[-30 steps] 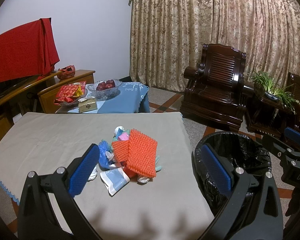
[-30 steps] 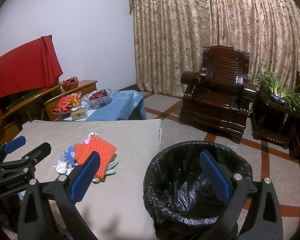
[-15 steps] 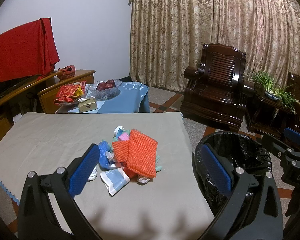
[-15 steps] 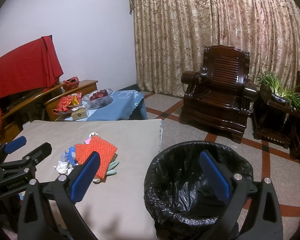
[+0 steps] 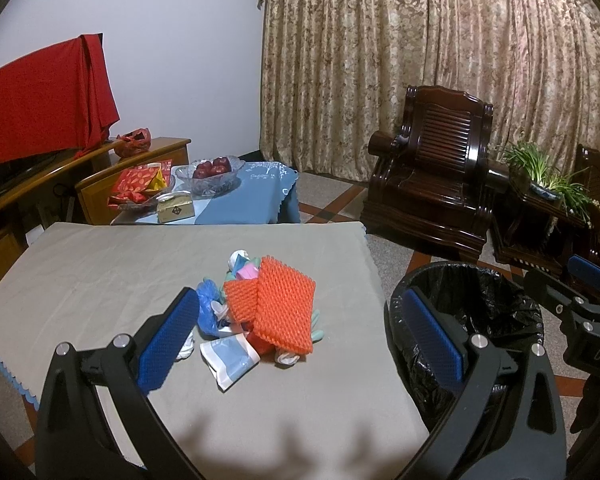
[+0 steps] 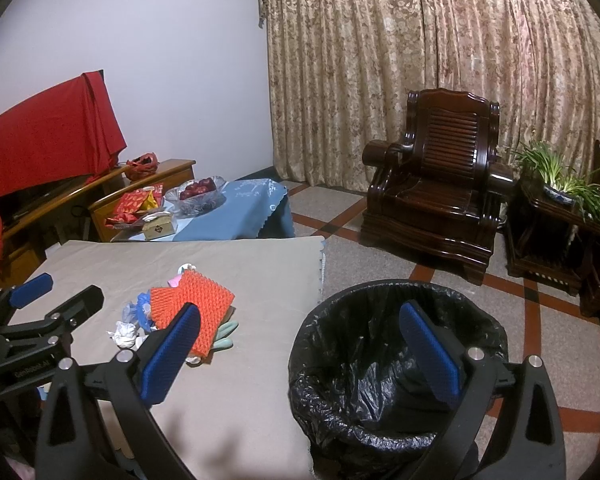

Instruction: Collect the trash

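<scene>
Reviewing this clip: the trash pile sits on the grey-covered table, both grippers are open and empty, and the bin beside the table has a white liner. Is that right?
Not quite. The liner of the bin is black, not white, as the right wrist view shows. The rest holds: the trash pile sits on the grey-covered table, and the left gripper and right gripper are open and empty.

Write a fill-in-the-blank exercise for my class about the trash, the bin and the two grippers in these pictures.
1. The trash pile lies on a table covered by a ____ cloth.
2. The bin is lined with a ____ bag.
3. Both the left gripper and right gripper are ____.
4. The foam net topping the pile is ____.

Missing words: grey; black; open; orange
</scene>
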### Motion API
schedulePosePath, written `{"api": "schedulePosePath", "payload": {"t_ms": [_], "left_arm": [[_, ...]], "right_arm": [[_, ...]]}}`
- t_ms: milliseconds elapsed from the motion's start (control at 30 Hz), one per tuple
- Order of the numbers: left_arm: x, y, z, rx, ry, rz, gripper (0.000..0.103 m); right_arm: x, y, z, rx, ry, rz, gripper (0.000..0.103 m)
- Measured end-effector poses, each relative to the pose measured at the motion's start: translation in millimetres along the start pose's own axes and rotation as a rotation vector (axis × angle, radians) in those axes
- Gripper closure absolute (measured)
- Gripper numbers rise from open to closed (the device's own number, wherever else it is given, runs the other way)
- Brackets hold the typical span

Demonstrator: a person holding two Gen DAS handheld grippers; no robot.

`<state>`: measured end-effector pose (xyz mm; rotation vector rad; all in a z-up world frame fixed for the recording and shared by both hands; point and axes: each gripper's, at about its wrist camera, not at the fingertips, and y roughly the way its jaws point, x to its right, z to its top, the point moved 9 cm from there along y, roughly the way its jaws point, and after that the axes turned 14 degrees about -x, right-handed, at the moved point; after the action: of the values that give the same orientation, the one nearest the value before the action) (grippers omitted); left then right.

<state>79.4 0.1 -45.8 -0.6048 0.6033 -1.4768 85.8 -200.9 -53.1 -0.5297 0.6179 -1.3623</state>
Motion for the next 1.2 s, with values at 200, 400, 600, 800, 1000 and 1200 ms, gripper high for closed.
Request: {"api": "schedulePosePath", "payload": {"t_ms": [200, 400, 600, 800, 1000, 1200], "left_arm": [[0, 0, 0, -0.001, 0.0, 0.0, 0.005], [0, 0, 0, -0.003, -0.001, -0.001, 0.005], [0, 1, 0, -0.004, -0.002, -0.001, 0.005], [1, 1, -4, -0.007, -0.005, -0.003, 0.005], [-22, 21, -20, -0.003, -0.053, -0.004, 0.005], [-67, 36, -27, -0.003, -0.121, 0.025, 0.005]], "right_arm": [[1, -1, 1, -0.003, 0.002, 0.0, 0.006], [-2, 4, -1, -0.004, 0.002, 0.0, 0.006], [-4, 8, -4, -0.006, 0.003, 0.001, 0.006], [-4, 16, -8, -0.01, 0.004, 0.004, 0.006], [-11, 35, -10, -0.017, -0.011, 0.021, 0.006], [-33, 72, -7, -0.043, -0.05, 0.062, 0.006]]}}
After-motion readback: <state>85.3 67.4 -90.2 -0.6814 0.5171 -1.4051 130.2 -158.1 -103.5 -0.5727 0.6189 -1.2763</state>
